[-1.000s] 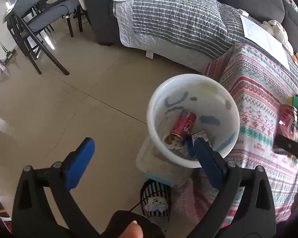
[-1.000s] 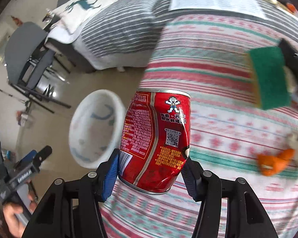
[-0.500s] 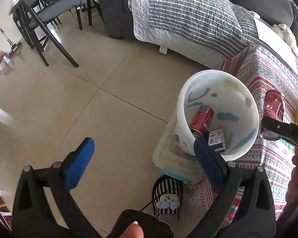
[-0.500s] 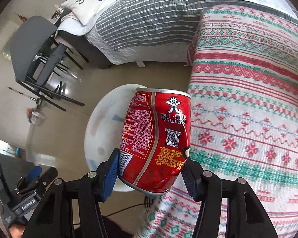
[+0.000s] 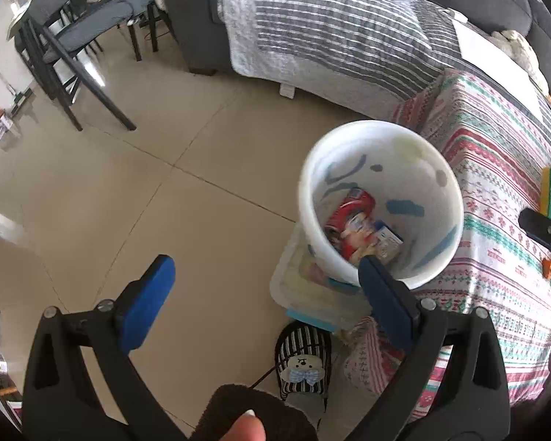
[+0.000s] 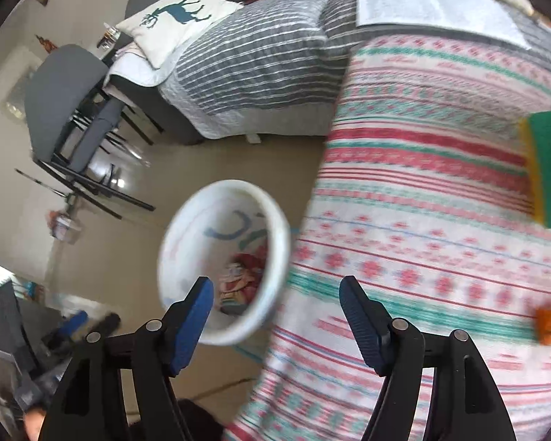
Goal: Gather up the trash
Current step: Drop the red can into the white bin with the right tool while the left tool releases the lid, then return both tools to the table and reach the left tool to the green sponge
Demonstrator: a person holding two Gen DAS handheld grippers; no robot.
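Red dented drink can [image 5: 350, 220] now lies inside the white round plastic bin [image 5: 380, 128]; half a second ago the right gripper [image 6: 277, 294] clamped it. Its jaws have just been opening and stand apart, empty. The left gripper [image 5: 264, 268] is also apart, empty.

A round white plastic waste bin [image 5: 382, 202] with blue markings inside stands upright on the floor, just beside a table draped in a red, green and white patterned cloth. Inside lie red drink cans [image 5: 349, 220] and a small carton [image 5: 387, 239].
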